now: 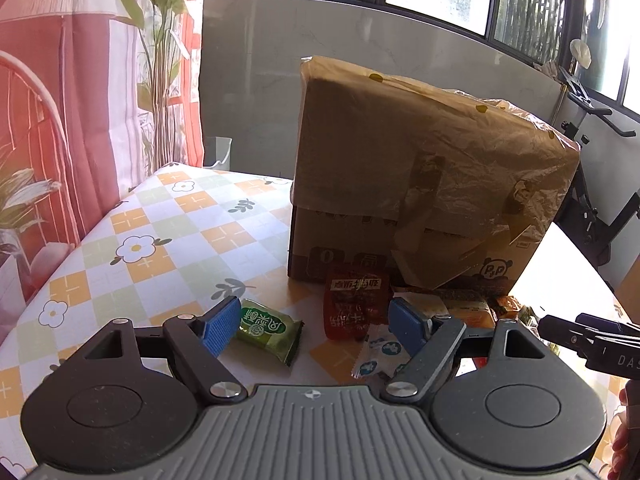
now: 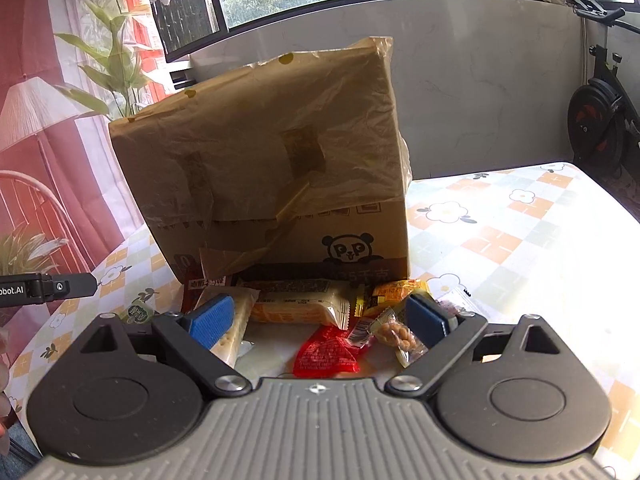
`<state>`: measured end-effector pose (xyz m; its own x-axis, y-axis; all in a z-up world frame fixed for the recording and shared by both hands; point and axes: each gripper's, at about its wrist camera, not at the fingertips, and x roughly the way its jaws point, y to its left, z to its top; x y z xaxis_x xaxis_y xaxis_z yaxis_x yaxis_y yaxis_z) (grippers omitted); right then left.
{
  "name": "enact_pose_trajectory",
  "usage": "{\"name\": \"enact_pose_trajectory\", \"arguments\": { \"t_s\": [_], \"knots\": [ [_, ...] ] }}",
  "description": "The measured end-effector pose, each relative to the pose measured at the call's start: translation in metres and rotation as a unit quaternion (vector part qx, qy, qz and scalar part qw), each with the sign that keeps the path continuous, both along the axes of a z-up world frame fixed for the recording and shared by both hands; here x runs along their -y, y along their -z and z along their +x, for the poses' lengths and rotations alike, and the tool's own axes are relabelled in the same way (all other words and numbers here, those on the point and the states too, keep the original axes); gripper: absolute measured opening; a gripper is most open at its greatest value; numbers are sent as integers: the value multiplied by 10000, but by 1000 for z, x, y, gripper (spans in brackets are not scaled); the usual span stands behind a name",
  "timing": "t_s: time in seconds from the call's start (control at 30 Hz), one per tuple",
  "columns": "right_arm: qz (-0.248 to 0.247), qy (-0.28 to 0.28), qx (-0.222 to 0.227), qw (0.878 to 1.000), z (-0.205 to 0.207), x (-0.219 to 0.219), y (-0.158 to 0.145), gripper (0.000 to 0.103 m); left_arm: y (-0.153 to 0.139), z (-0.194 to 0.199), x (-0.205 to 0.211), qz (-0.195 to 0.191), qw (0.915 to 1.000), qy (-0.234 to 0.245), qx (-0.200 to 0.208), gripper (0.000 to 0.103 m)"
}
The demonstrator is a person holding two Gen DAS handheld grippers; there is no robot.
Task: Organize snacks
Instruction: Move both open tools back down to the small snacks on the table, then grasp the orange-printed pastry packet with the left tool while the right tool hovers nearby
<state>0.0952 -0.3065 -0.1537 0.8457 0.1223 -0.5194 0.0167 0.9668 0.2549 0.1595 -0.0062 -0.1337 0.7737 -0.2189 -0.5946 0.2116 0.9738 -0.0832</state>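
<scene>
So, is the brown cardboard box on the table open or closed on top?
Cannot tell. A yellowish translucent plastic bag covers the upper part of the brown cardboard box, and both wrist views show only its sides, never the top.
</scene>
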Motion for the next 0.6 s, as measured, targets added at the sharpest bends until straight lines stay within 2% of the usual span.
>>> {"name": "enact_pose_trajectory", "arguments": {
  "t_s": [0.27,0.6],
  "knots": [
    [-130,-97,-390,9991,-12,-9,28,95,22,-16,15,-115,9987,361,-348,83],
    [-182,73,-501,9986,-17,-1,35,95,44,-29,46,-94,9920,1006,-759,83]
  ]
}}
